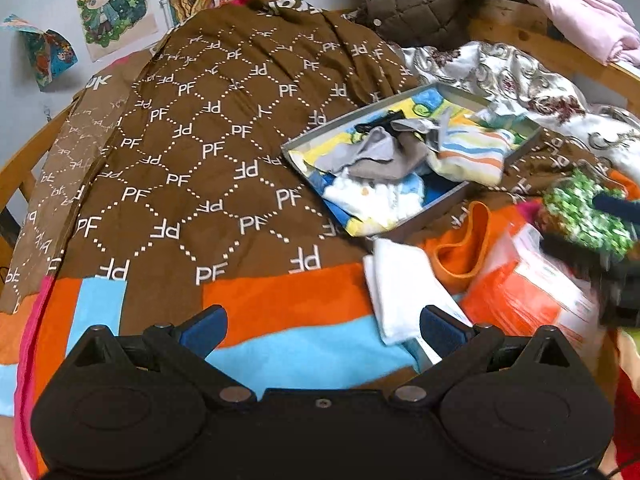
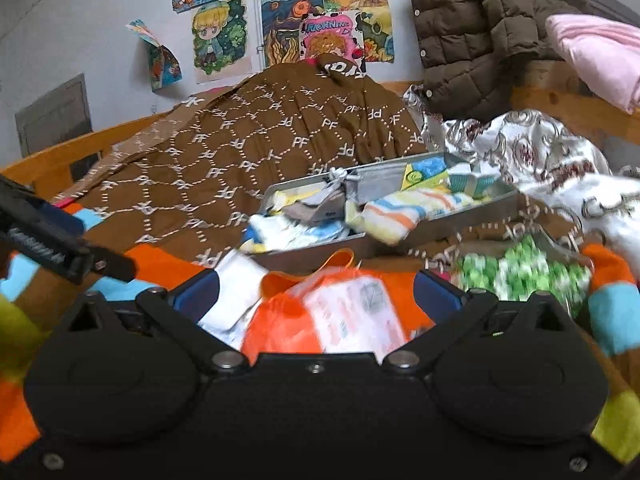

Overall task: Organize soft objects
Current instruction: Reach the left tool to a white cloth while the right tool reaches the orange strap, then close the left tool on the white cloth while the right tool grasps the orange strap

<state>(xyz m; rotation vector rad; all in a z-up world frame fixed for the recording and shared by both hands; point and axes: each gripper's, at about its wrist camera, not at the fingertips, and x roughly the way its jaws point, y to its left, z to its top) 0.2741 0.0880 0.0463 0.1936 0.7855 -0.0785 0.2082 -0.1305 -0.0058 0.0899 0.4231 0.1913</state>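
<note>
The orange-and-white packet [image 2: 340, 316] was motion-blurred, its print unreadable. The green-and-white knitted item [image 1: 588, 216] near the bed's right edge was smeared. The right gripper [image 1: 616, 264] was cut off by the picture's edge, its jaws unseen there. Box [image 1: 404, 160] contents overlapped, partly hidden.

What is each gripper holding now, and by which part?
Nothing. The left gripper is open above the bedspread; the right gripper is open around the orange packet, not closed on it.

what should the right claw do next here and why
Probably ease the right claw down and close on the orange packet: its jaws are open with the packet lying between them, and the grey tray of soft items sits just beyond.
</note>
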